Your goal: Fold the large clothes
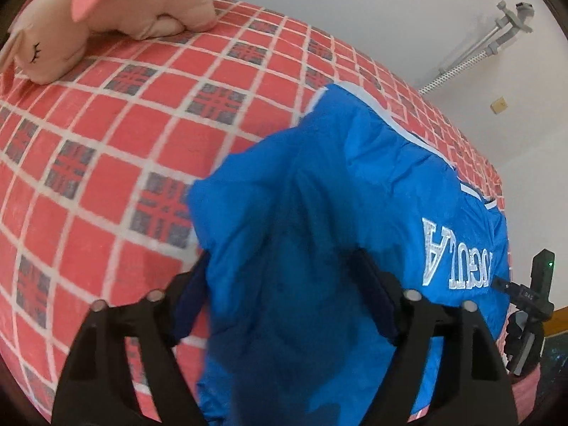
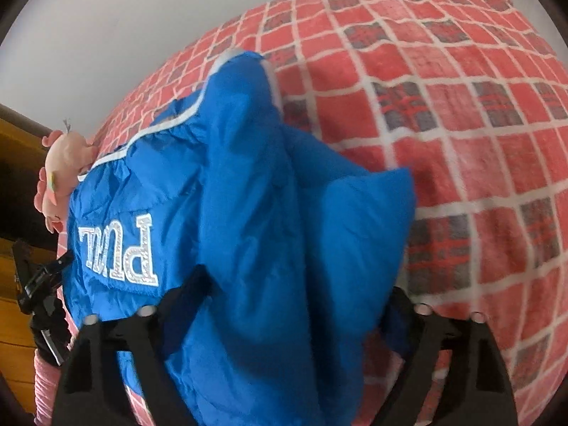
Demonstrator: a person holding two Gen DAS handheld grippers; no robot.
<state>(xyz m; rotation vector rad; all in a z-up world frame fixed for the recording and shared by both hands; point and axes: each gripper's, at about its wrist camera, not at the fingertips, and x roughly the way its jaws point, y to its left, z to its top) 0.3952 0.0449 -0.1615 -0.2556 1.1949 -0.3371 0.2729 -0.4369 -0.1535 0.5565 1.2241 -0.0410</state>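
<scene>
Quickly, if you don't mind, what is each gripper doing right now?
Left gripper: closed on a bunch of the blue jacket.
Right gripper: closed on the same blue jacket.

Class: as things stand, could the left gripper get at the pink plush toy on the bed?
Probably not yet: the left gripper has the blue jacket bunched between its fingers, and the plush toy lies far across the checked bedspread.
</scene>
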